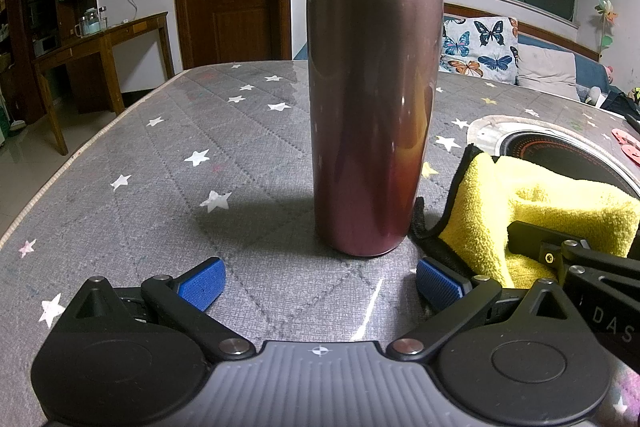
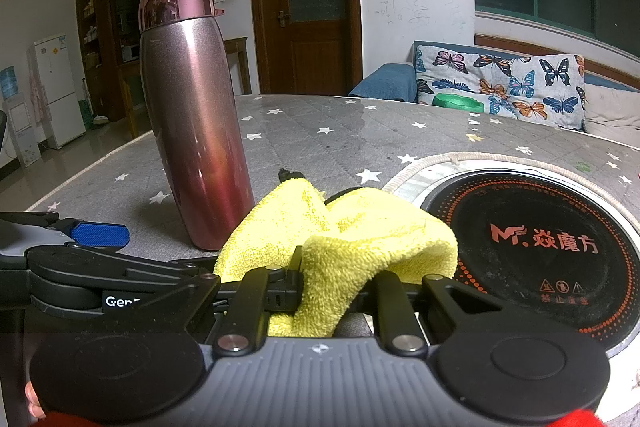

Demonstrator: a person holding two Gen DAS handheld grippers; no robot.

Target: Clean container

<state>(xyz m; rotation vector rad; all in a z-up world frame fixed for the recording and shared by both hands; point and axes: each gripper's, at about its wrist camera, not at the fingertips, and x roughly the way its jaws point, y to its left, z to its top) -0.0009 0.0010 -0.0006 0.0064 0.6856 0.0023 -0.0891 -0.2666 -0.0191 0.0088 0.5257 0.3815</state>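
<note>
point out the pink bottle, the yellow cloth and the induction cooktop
pink bottle [image 2: 200, 147]: right wrist view, middle of its body
yellow cloth [image 2: 360, 239]: right wrist view, top fold ahead of the fingers
induction cooktop [image 2: 552, 239]: right wrist view, black glass by the logo

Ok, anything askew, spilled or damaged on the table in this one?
Nothing spilled or broken. The bottle stands upright with its lid on; its lean is fisheye distortion. One oddity: the yellow cloth, pinched in the right gripper, lies partly on the induction cooktop. The left gripper is open.
</note>
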